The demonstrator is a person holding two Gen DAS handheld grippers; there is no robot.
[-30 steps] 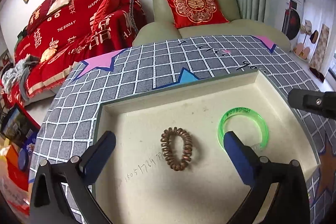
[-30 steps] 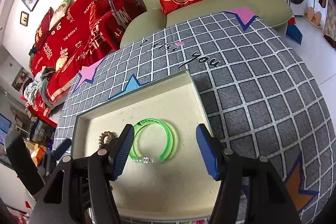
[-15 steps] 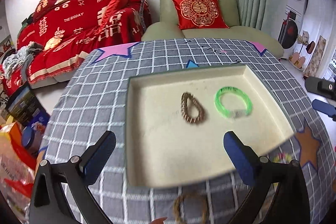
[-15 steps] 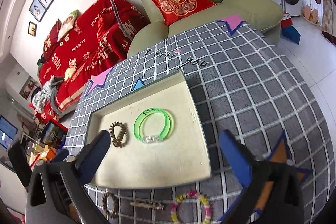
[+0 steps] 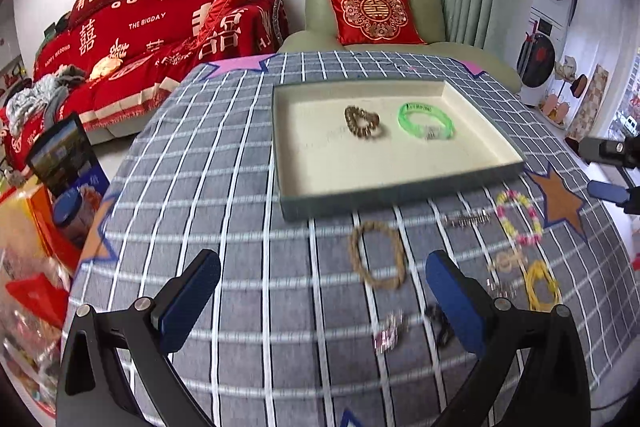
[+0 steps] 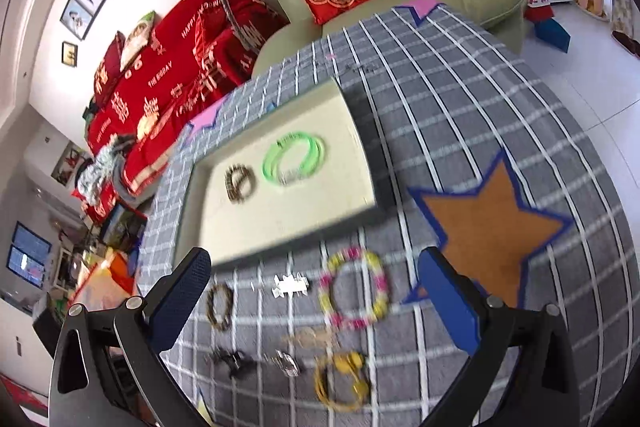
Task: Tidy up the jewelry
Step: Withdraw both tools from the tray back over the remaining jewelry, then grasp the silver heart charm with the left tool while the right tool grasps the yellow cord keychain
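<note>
left hand-held gripper (image 5: 322, 291) raised above surface (image 5: 248, 307), fingers wide apart, empty | right hand-held gripper (image 6: 316, 295) tilted over pink-yellow bracelet (image 6: 354, 293), wide apart, empty | tray (image 5: 360, 203) far

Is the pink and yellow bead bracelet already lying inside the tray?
No, the pink and yellow bead bracelet lies on the checked cloth, outside the tray.

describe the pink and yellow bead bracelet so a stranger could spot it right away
Find the cream tray on the grey checked tablecloth, then look at the loose pieces on the cloth just in front of it. The pink and yellow bead bracelet lies beside the orange star, the only two-coloured beaded ring there.
</note>
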